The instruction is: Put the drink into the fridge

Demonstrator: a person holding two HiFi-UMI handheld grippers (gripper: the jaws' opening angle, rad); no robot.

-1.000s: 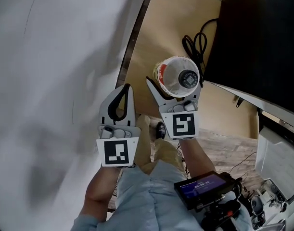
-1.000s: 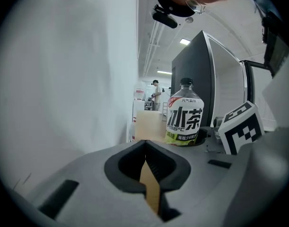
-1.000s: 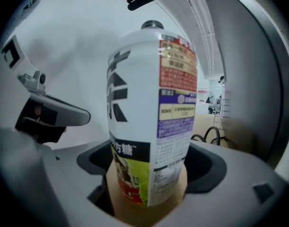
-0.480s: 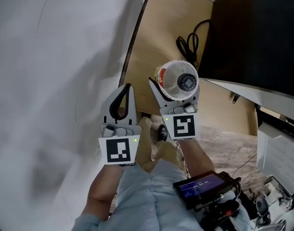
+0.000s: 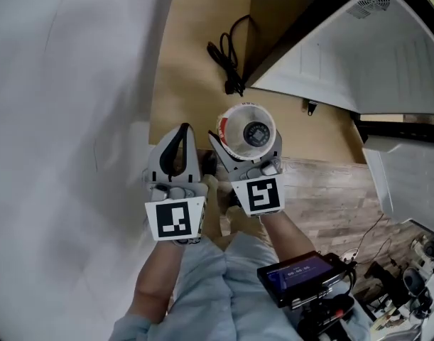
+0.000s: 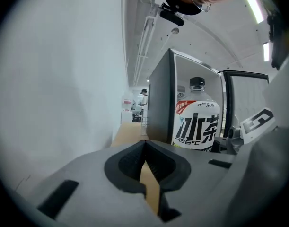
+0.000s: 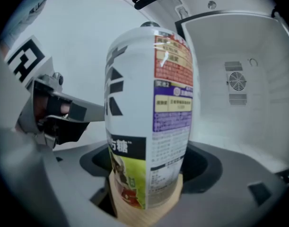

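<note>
The drink is a plastic bottle (image 5: 248, 130) with a white printed label and a black cap. It stands upright between the jaws of my right gripper (image 5: 245, 139), which is shut on its lower body (image 7: 149, 112). The left gripper view shows the same bottle (image 6: 197, 122) to the right. My left gripper (image 5: 184, 130) is beside it on the left, shut and empty, its tips (image 6: 145, 148) meeting. The open fridge (image 5: 344, 55) shows its white inside ahead and to the right, with a fan grille on the back wall (image 7: 238, 82).
A white wall (image 5: 60, 119) runs close along the left. A black cable (image 5: 227, 55) lies on the tan floor in front of the fridge. A screen device (image 5: 302, 275) hangs at the person's waist, and loose gear (image 5: 408, 283) sits at the bottom right.
The view has swung, so the dark panel at the upper right has given way to the fridge's white inside. Both grippers hold their stance, and the bottle stays in the right one.
</note>
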